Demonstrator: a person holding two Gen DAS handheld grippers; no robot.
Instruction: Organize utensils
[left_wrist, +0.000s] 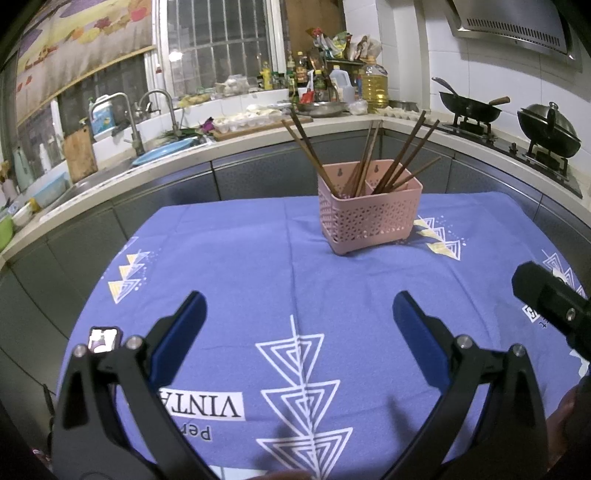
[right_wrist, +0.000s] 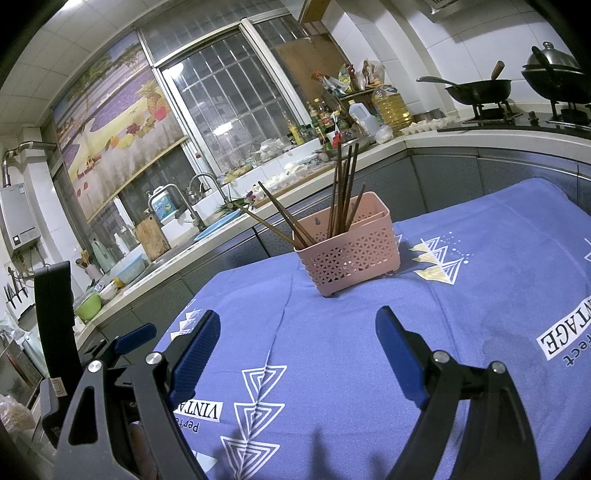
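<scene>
A pink perforated basket (left_wrist: 369, 210) stands on the blue patterned tablecloth (left_wrist: 240, 266), toward the table's far side. Several brown chopsticks (left_wrist: 399, 158) lean upright in its two compartments. My left gripper (left_wrist: 300, 301) hovers over the near part of the cloth, open, with nothing between its blue pads. In the right wrist view the same basket (right_wrist: 351, 247) and chopsticks (right_wrist: 341, 184) sit ahead of my right gripper (right_wrist: 298, 315), which is also open and holds nothing. Both grippers are well short of the basket. No loose utensil shows on the cloth.
A grey-fronted kitchen counter (left_wrist: 258, 166) wraps behind the table, with a sink and taps (left_wrist: 155, 110) at left and bottles at the back. Two black woks (left_wrist: 472, 105) sit on the stove at right. The other tool's black body (left_wrist: 546, 302) enters at the right edge.
</scene>
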